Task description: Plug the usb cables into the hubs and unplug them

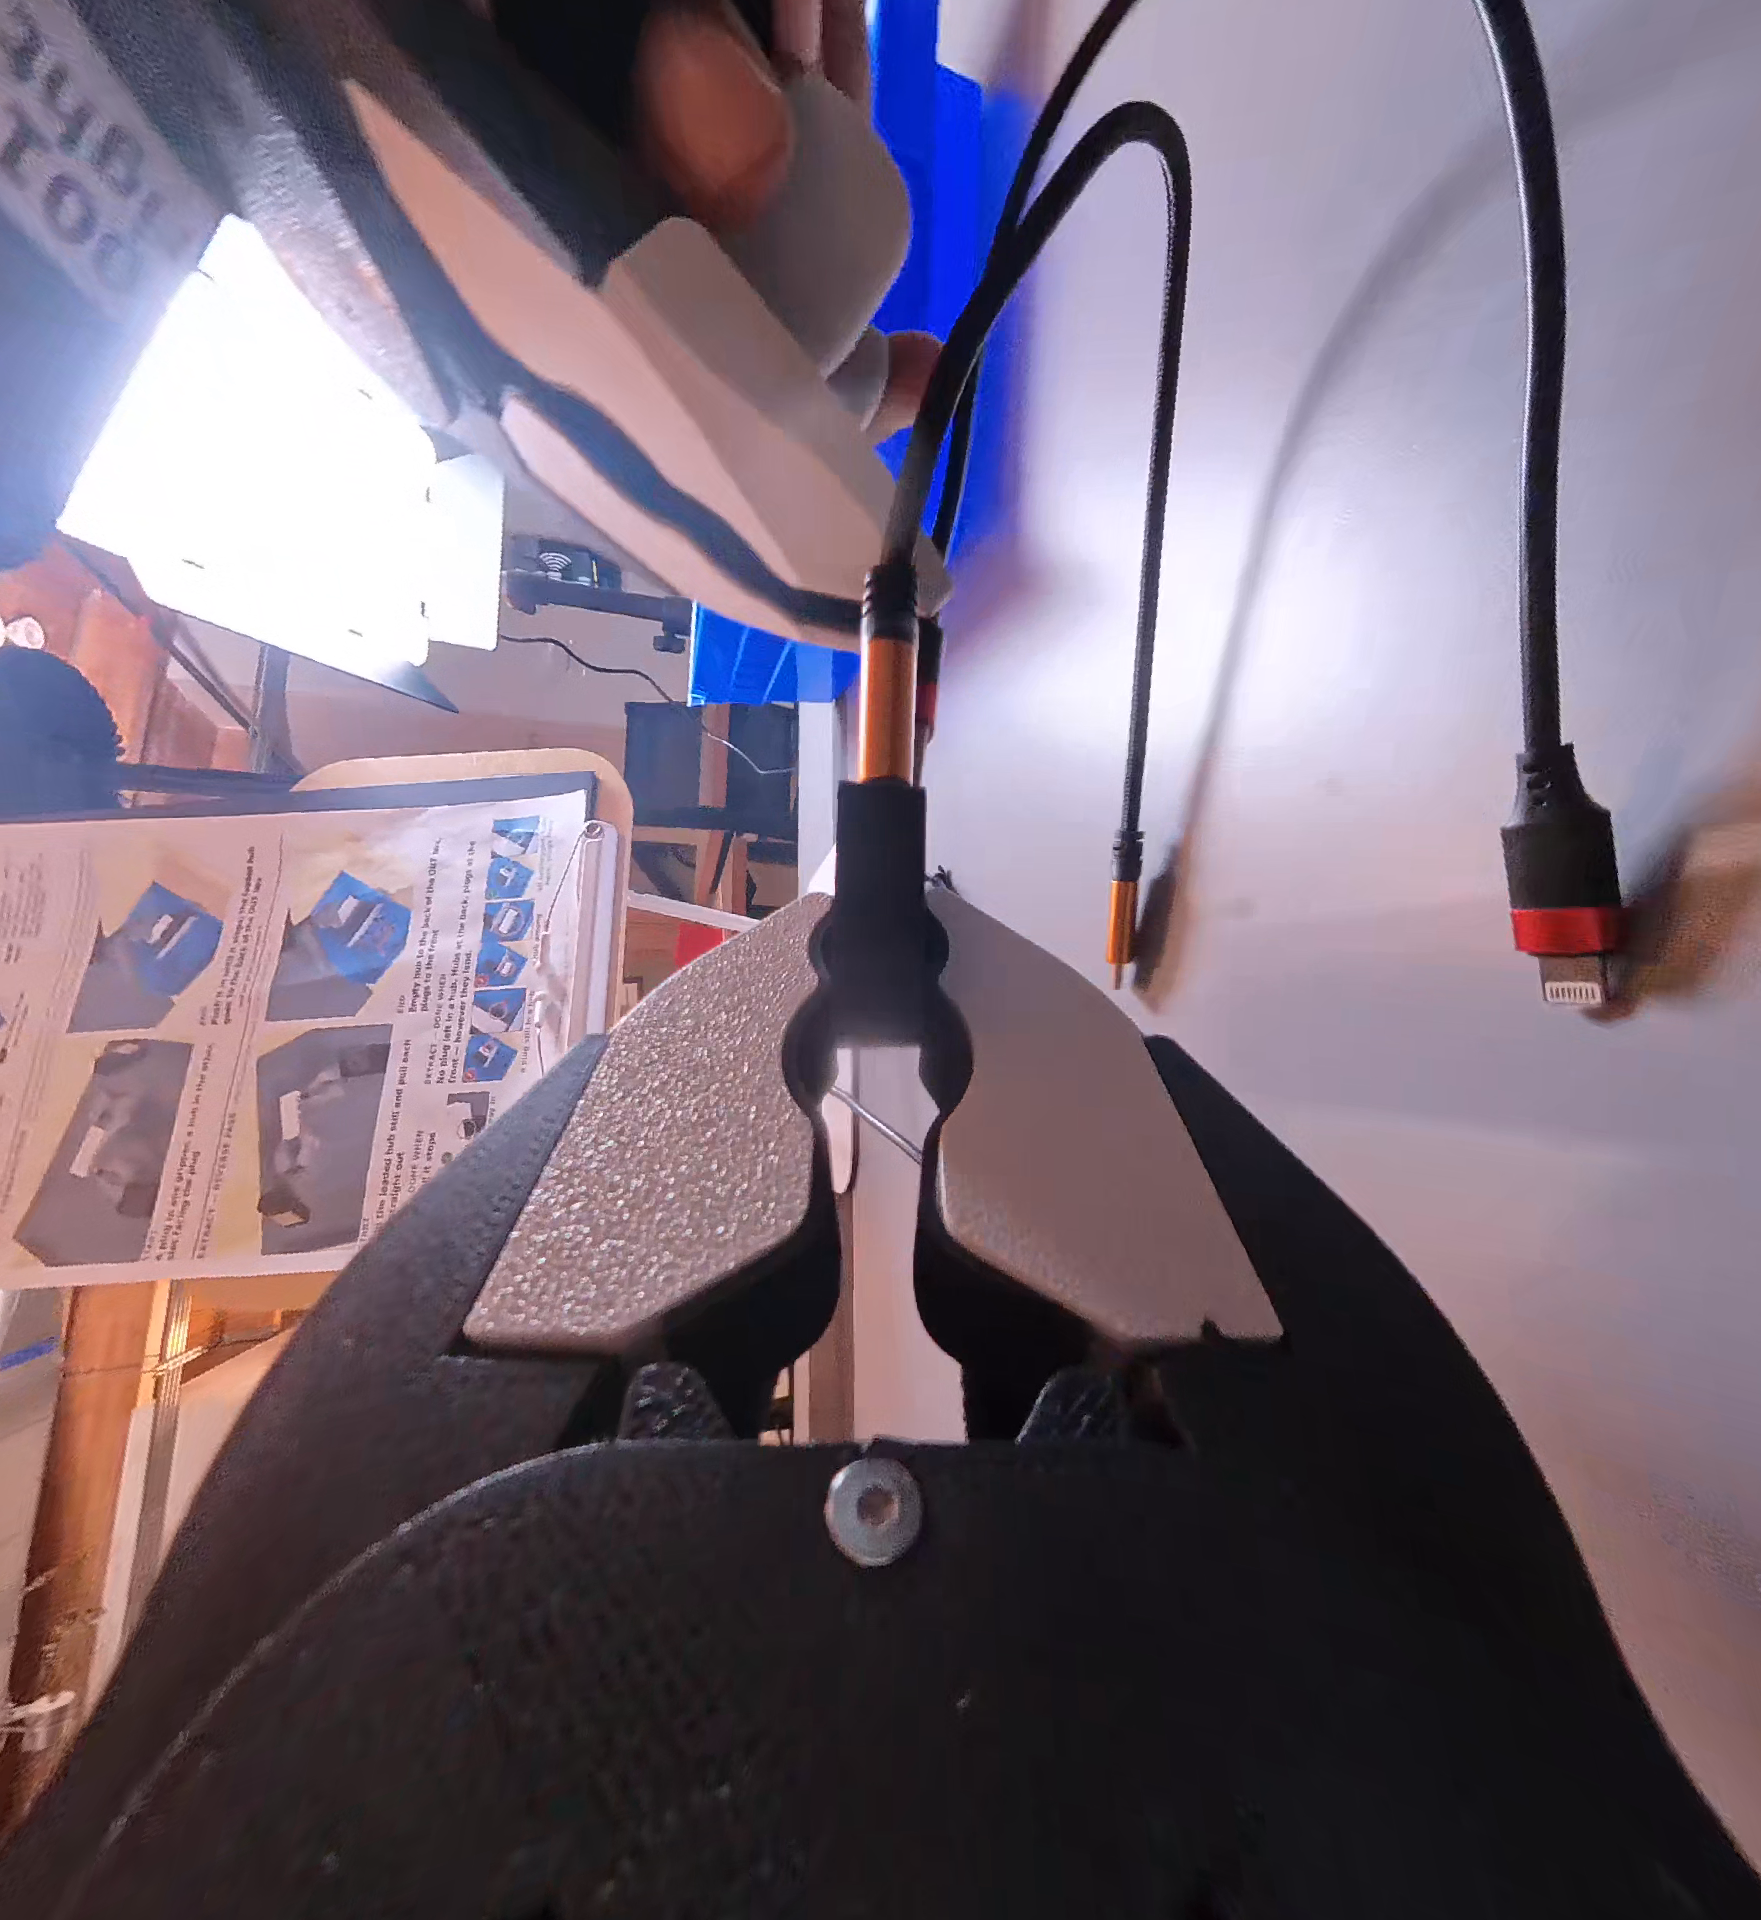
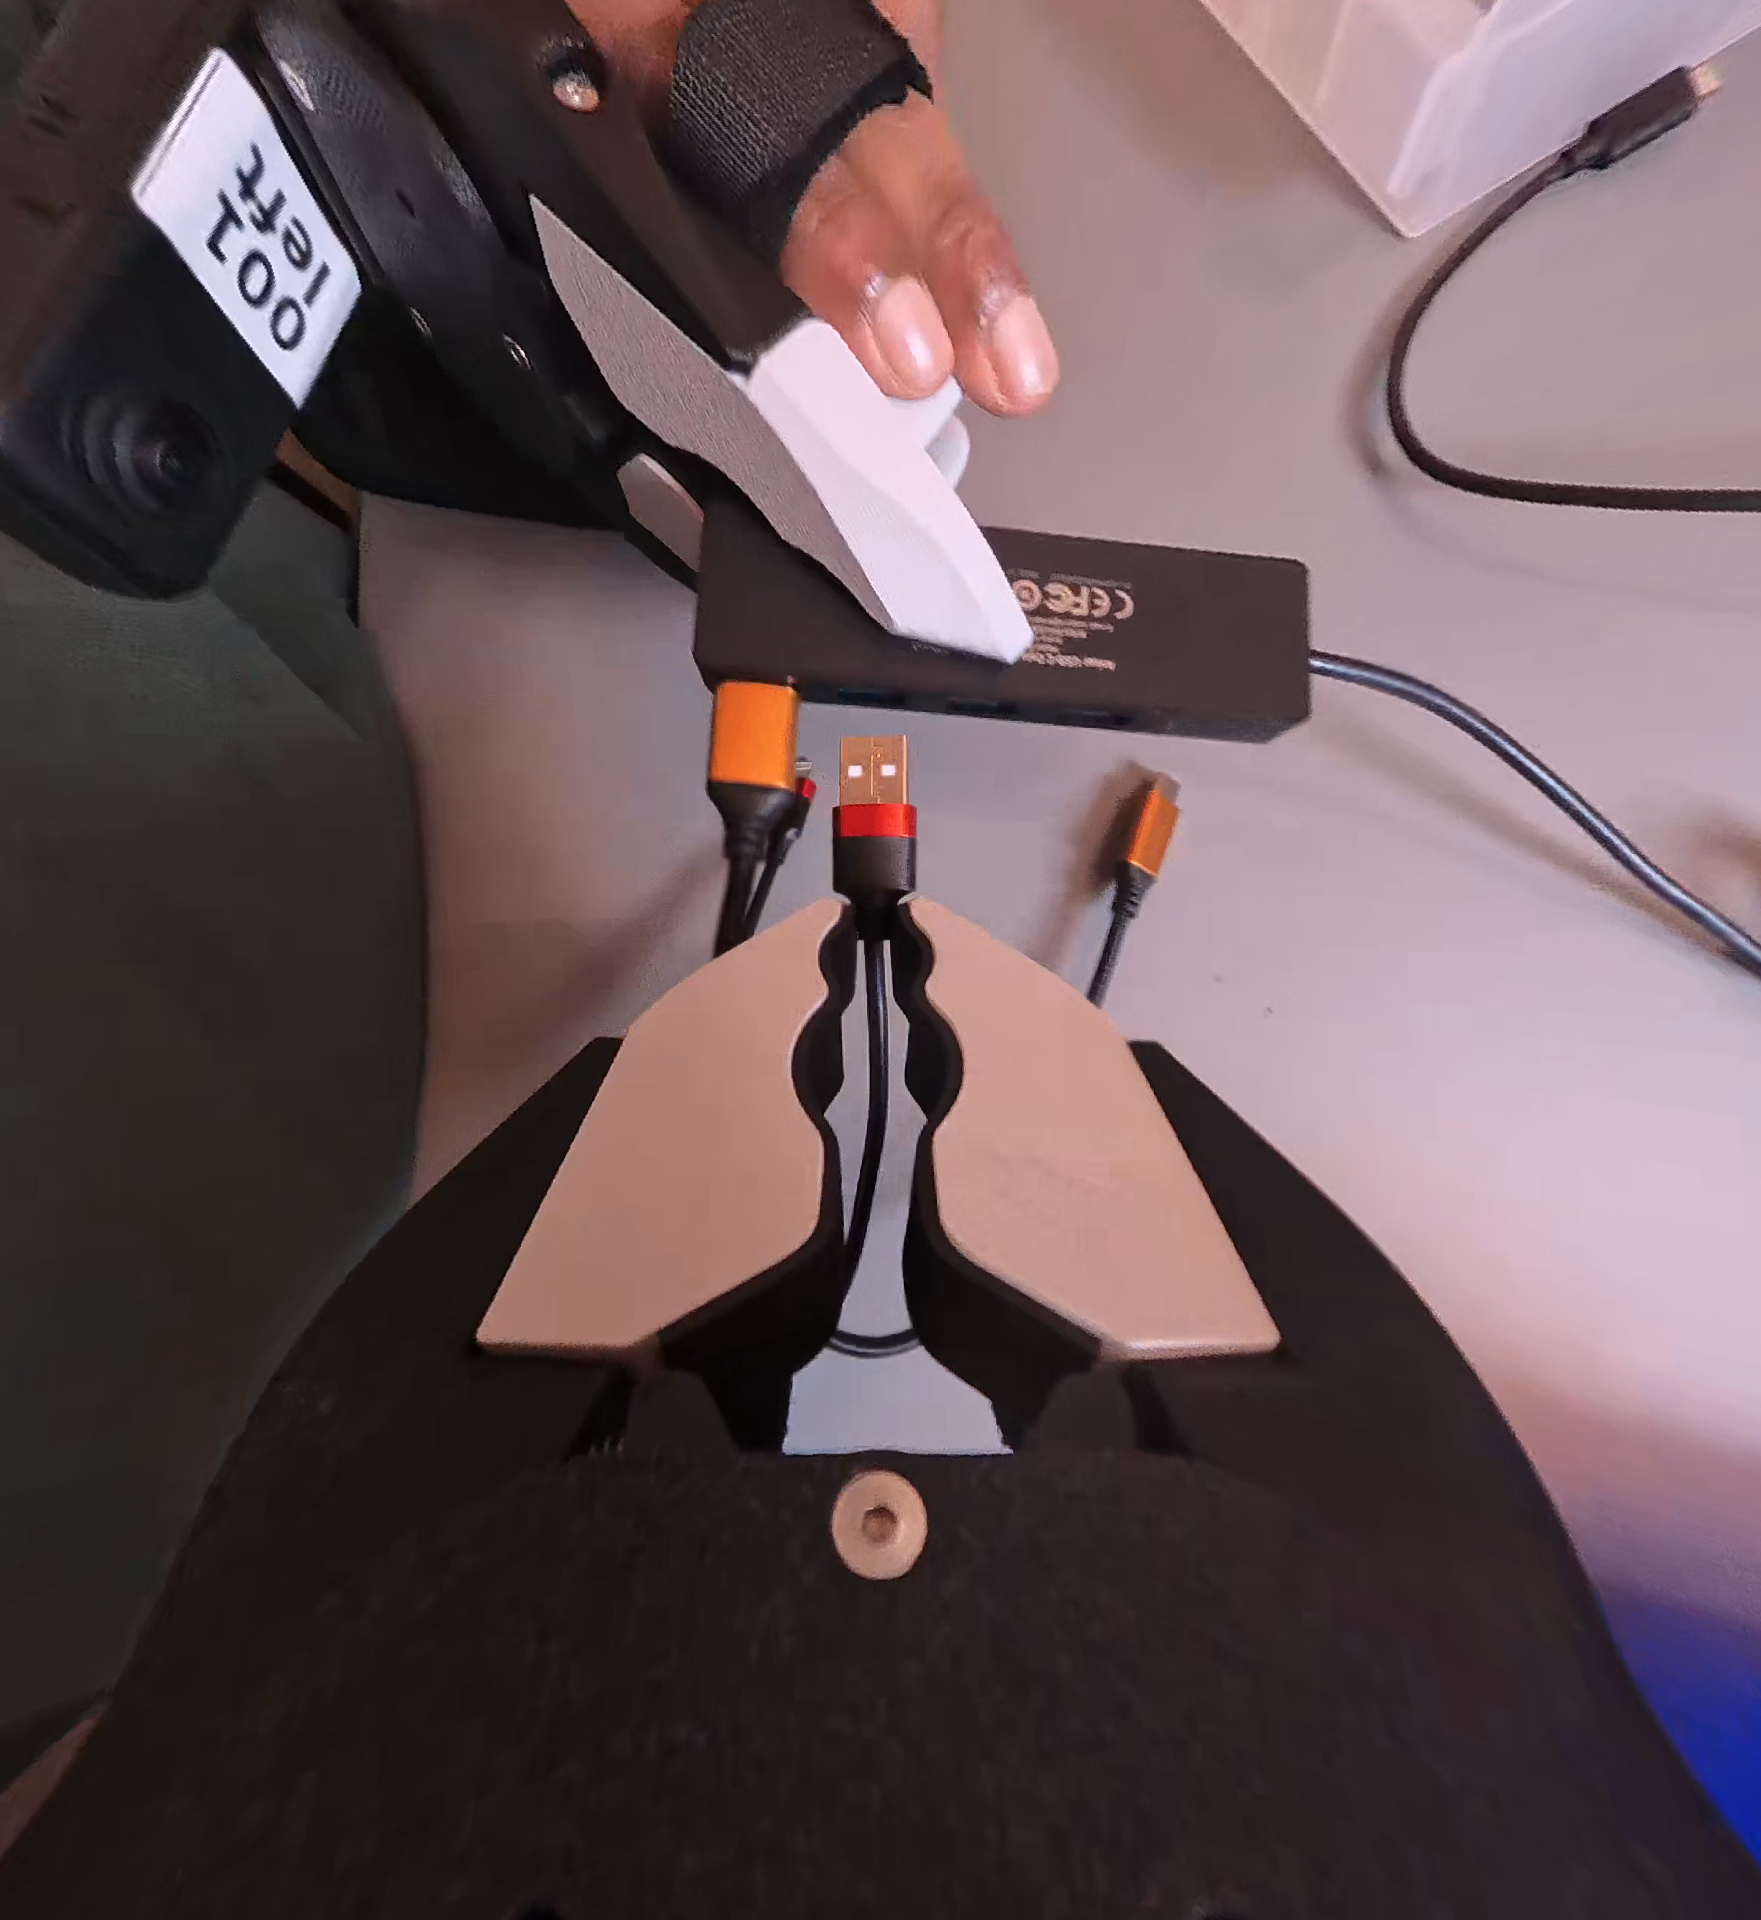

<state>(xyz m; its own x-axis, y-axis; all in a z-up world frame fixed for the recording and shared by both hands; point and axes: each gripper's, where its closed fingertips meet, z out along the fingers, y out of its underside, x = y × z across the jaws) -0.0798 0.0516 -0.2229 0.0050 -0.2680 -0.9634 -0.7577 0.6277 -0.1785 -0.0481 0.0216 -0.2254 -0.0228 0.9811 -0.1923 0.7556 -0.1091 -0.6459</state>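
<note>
Left gripper clamps the black USB hub; right gripper grips the red-collared USB-A plug just short of the hub's ports.

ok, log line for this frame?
left gripper: shut on hub | right gripper: shut on red plug | orange plug: in hub | red plug: not inserted

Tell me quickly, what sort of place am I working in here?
Probably a workshop or lab set up for recording tasks, not a home. A bright light panel on a stand and a printed instruction sheet stand beyond the grey table, and blue bins sit at its far edge.
</note>
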